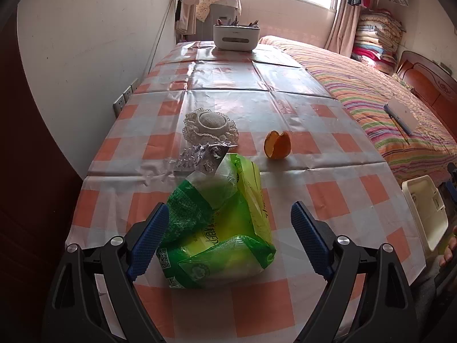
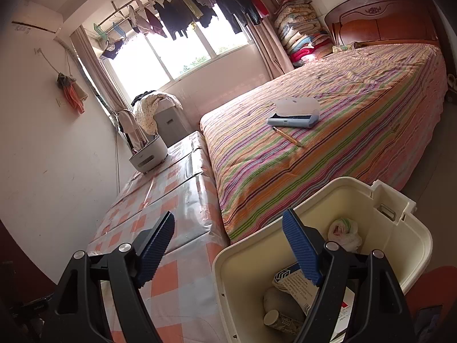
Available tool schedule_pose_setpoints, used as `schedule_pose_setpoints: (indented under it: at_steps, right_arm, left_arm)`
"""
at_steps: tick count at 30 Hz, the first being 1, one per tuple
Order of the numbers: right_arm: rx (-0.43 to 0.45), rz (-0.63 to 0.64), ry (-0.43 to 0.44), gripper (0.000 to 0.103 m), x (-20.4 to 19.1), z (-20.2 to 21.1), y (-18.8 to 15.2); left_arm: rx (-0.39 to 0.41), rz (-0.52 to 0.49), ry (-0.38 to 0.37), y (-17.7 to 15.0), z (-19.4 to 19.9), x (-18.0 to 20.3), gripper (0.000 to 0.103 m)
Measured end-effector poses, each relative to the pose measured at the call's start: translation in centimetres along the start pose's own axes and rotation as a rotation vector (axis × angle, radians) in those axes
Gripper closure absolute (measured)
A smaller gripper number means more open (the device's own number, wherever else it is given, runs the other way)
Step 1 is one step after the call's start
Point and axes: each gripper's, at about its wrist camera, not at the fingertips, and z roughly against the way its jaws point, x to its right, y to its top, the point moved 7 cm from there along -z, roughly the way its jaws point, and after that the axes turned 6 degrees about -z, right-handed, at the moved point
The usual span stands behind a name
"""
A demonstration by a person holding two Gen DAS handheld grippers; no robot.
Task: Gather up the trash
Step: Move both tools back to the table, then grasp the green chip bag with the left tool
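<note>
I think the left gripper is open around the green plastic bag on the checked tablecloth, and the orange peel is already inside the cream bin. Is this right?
Not quite. The orange peel lies on the checked tablecloth, beyond the green plastic bag, as the left wrist view shows. The left gripper is indeed open around the bag, and the cream bin holds other trash.

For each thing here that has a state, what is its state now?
Left gripper: open, around the green bag, not gripping.
Right gripper: open, empty.
Green bag: crumpled, lying on the table.
Orange peel: on the table, untouched.
Bin: open, partly filled.
</note>
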Motion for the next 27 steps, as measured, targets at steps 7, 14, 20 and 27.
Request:
schedule_pose_setpoints:
  at_steps: [7,14,20,27]
  right_arm:
    - [-0.017,0.001,0.008,0.027,0.1,0.0,-0.3]
    - [-0.043,-0.007,0.027,0.027,-0.2,-0.3,-0.7]
    - [-0.036,0.020,0.018,0.027,-0.5,-0.3,-0.9]
    - [-0.070,0.097,0.061,0.027,-3.2,-1.1,-2.0]
  left_arm:
    - [-0.064,0.022,0.013,0.0,-2.1,-0.5,0.017]
    - [-0.177,0.008,0.041,-0.7,-5.9,0.3,0.017]
    - [-0.161,0.069,0.006,-0.5,-5.9,0.2,0.062]
    - [-0.124,0.081,0.024,-0.3,-5.0,0.2,0.091]
